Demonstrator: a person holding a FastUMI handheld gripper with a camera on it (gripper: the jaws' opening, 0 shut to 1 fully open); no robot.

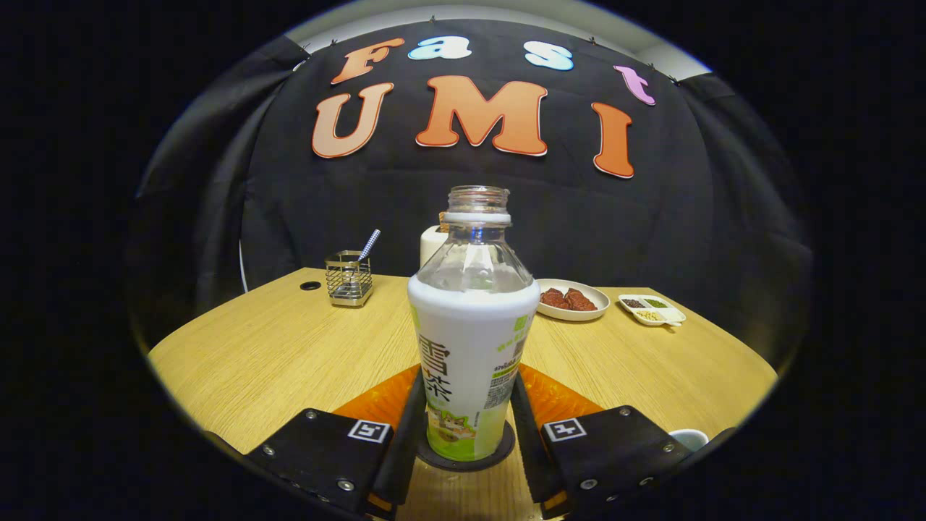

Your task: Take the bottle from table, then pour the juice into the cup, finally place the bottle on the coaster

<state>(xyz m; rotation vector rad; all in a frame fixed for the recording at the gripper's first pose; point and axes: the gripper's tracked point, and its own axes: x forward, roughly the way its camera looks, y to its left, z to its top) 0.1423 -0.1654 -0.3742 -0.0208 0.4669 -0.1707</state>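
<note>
The bottle [470, 340] stands upright between my fingers, uncapped, with a clear neck and a white and green label. Its base rests on a dark round coaster [499, 452], which lies on an orange mat [557, 398]. My gripper [466, 427] is shut on the bottle's lower body, one finger against each side. A white cup [689, 437] peeks out low beside the right finger; only its rim is visible.
Beyond the bottle on the wooden table [275, 354] are a wire holder with a striped straw [349, 277], a plate of brown food [573, 299] and a small divided dish [652, 309]. A white container [430, 244] stands behind the bottle.
</note>
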